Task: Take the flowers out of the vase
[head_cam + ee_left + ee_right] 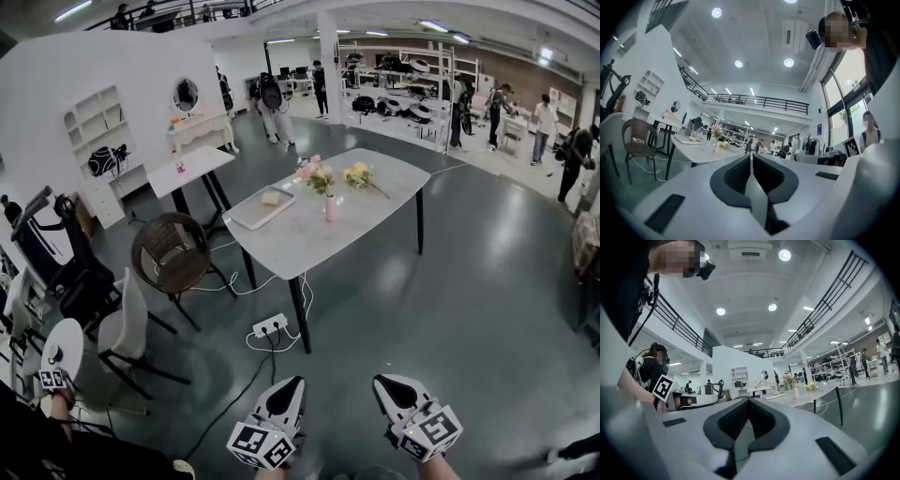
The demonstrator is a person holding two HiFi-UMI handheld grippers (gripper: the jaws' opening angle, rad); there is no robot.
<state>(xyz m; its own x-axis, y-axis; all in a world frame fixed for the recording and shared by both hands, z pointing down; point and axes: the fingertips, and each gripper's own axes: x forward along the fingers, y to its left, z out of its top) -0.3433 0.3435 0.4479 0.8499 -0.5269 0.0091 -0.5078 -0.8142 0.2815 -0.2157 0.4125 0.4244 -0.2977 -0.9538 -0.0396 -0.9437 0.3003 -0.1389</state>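
Note:
Far ahead on the grey table [375, 202] stands a small pink vase [330, 208] holding pink flowers [316, 173]. A yellow bunch [357, 174] lies on the tabletop to its right. Both grippers are low in the head view, well short of the table. My left gripper [292, 382] and my right gripper [384, 381] are shut with nothing in them. In the left gripper view the closed gripper [751, 157] points level toward the vase [715, 146] and flowers [716, 131]. The right gripper [748, 401] is shut too, with the vase [796, 392] and yellow bunch [810, 386] far off at its right.
A white tray [246, 217] with a yellowish item lies left of the vase. A brown wicker chair [172, 251], a white chair [127, 323] and a power strip [270, 325] with cables sit between me and the table. Several people stand at the back.

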